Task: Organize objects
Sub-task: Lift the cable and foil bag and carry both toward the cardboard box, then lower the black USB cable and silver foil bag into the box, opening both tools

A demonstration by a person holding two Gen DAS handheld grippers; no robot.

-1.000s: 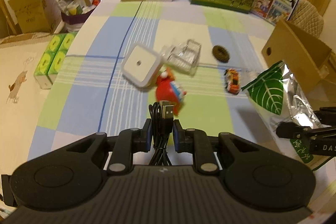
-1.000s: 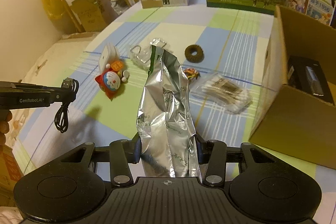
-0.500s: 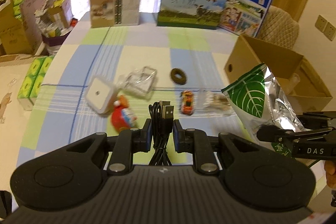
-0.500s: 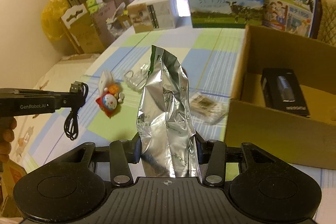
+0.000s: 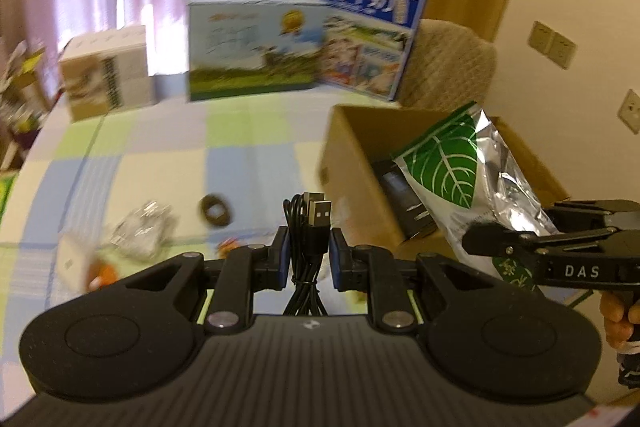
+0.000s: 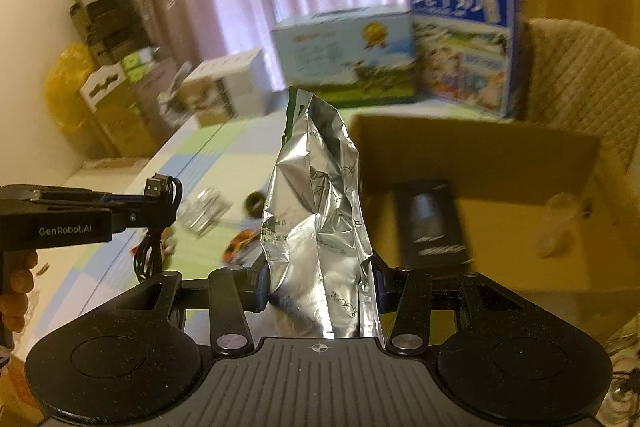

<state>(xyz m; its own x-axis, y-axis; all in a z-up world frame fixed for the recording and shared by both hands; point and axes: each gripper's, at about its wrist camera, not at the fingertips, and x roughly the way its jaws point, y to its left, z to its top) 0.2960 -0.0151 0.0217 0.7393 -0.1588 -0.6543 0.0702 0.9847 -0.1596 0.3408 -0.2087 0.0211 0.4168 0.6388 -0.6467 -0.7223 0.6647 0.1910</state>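
The right hand-held gripper grips a foil bag, the left a cable; both are carried toward the box, right; next, release inside.

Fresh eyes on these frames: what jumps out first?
The crinkled silver foil bag with a green leaf print, standing upright in the right tool just in front of the open cardboard box. Next, the bundled black USB cable clamped in the left tool, above the checked tablecloth scattered with small items.
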